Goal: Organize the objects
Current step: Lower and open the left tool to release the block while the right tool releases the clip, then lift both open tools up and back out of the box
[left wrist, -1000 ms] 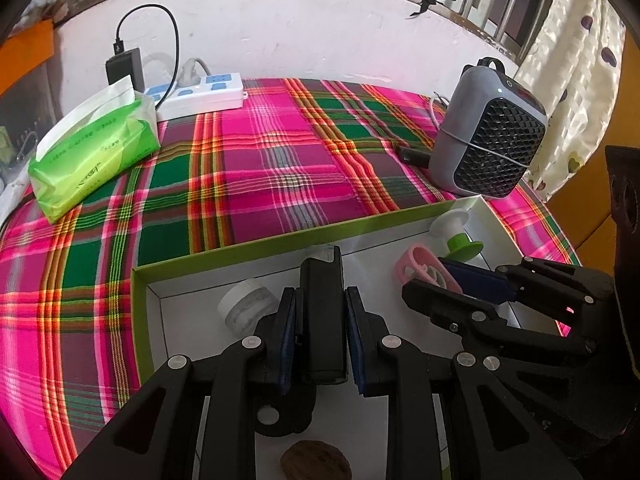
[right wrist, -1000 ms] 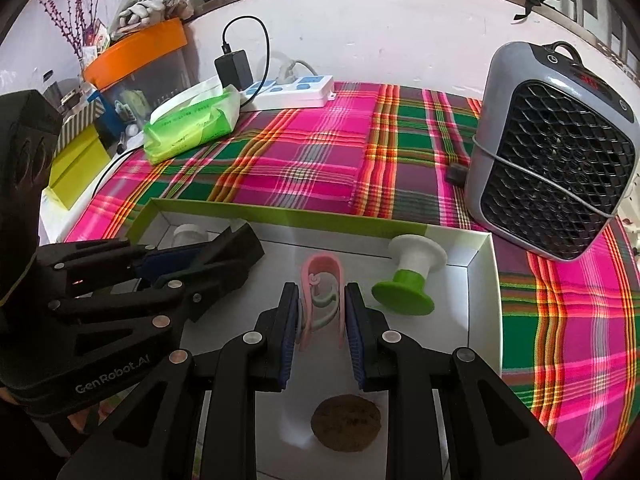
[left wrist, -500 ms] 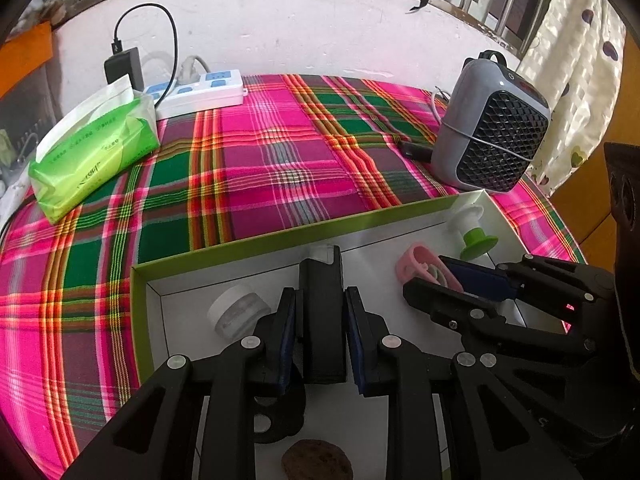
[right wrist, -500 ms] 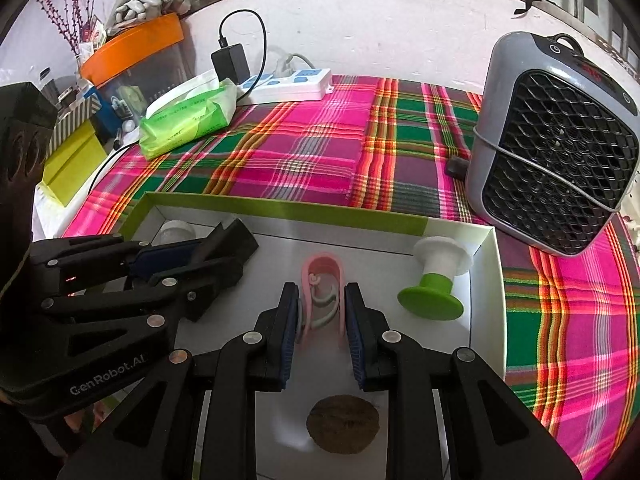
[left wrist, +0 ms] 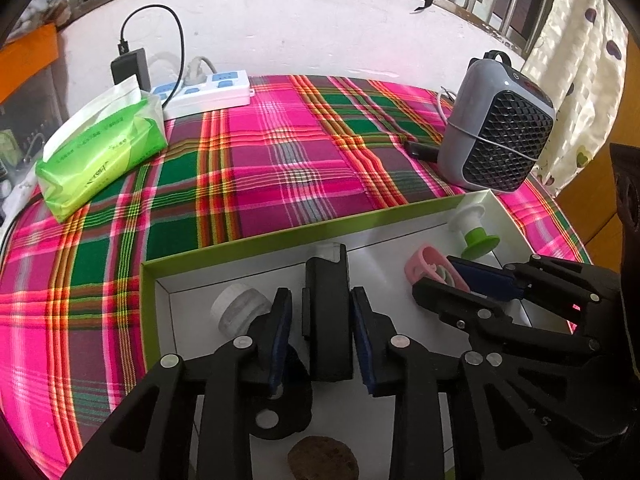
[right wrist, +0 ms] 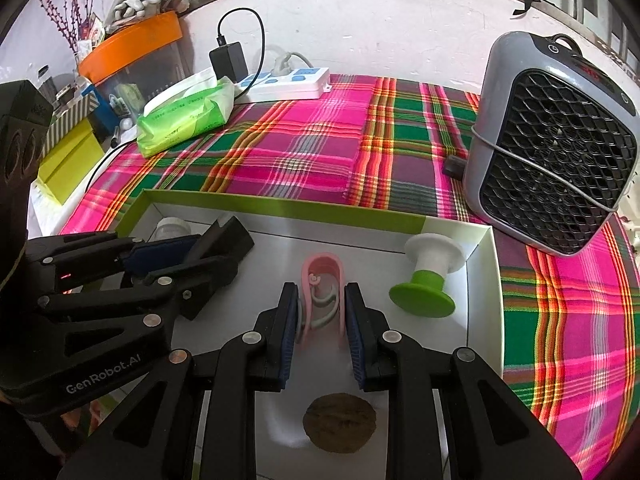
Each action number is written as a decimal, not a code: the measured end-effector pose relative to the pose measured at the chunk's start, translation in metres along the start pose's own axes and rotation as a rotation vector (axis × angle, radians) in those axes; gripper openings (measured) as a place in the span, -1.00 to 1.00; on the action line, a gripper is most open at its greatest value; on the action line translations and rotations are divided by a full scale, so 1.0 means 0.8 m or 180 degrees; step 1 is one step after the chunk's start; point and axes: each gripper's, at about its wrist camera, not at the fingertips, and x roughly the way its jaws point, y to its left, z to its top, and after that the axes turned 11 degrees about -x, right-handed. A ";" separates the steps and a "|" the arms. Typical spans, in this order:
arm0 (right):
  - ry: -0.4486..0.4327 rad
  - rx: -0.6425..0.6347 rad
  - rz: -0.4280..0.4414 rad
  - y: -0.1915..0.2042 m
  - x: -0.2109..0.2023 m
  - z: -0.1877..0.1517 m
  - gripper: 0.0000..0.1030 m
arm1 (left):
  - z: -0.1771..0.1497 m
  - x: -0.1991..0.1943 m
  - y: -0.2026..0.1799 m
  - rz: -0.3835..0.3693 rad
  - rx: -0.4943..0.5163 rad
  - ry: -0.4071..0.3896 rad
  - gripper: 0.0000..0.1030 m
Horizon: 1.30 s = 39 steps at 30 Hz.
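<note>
So the slim black rectangular device [left wrist: 326, 320] is pinched upright-ish between the pads of the left gripper [left wrist: 322, 330], its long axis lined up with the fingers, held over the white, green-rimmed shallow box [right wrist: 280, 208]. The pink oval plastic clip [right wrist: 322, 290] is clamped lengthwise in the right gripper [right wrist: 322, 320], just beside the green-and-white spool [right wrist: 428, 280], so probably a straight drop into the box is all that's needed.

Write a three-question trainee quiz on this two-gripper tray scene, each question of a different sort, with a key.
1. True or false: the left gripper holds a black rectangular device.
2. The right gripper is shut on: A) walnut; B) pink clip; C) green-and-white spool.
3. Fill in: the space heater stands ____ the green-rimmed tray.

Key: 1 true; 2 B; 3 outside.
</note>
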 end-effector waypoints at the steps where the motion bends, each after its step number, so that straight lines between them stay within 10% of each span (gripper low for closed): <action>1: -0.0003 0.0006 -0.0008 0.000 0.000 0.000 -0.53 | 0.000 0.000 0.000 -0.0001 -0.0009 -0.0001 -0.44; 39: -0.0240 0.0153 -0.0266 0.041 -0.075 -0.035 -0.28 | -0.056 -0.098 0.000 0.0135 0.0044 -0.0460 -0.35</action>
